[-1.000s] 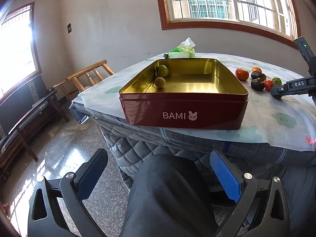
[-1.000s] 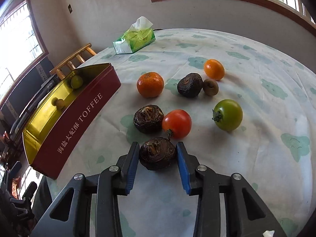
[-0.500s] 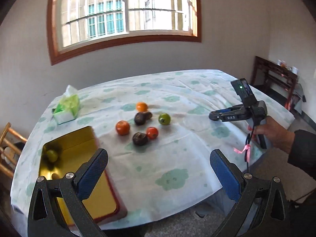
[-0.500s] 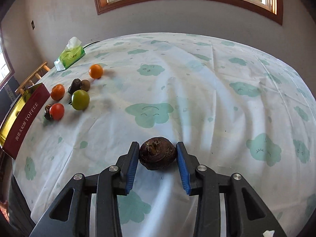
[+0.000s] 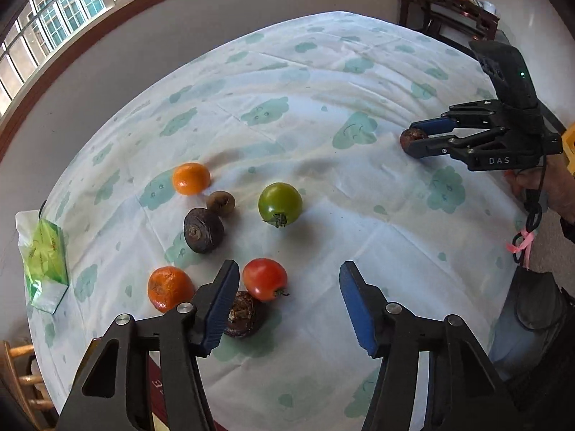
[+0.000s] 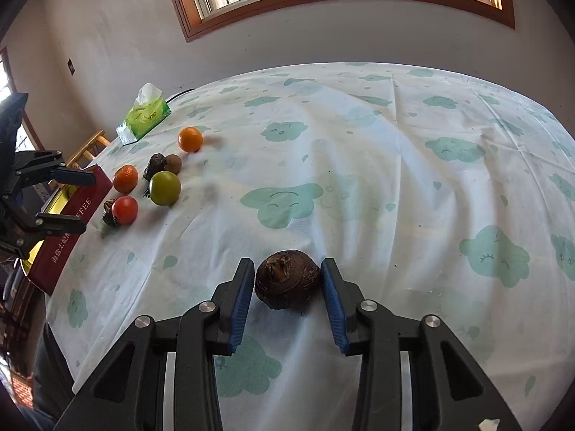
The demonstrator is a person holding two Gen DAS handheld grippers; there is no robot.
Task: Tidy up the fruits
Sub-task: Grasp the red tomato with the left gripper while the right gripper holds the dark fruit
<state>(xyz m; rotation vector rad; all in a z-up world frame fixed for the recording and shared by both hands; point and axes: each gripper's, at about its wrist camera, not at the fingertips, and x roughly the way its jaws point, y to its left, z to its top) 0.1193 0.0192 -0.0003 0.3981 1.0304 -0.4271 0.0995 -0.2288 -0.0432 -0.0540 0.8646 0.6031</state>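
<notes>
On the tabletop (image 6: 413,186), well apart from the other fruit, the right gripper (image 6: 287,289) has its jaws closed on a dark brown fruit (image 6: 287,278) resting on the cloth. Over the fruit cluster, the left gripper (image 5: 289,305) has just been closing, jaws still apart and empty, red tomato (image 5: 265,279) just beside its left finger.

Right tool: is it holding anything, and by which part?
Yes. The right tool grips a dark brown wrinkled fruit across its two sides, one pad on each. The left tool holds nothing; its jaws have just been closing.
</notes>
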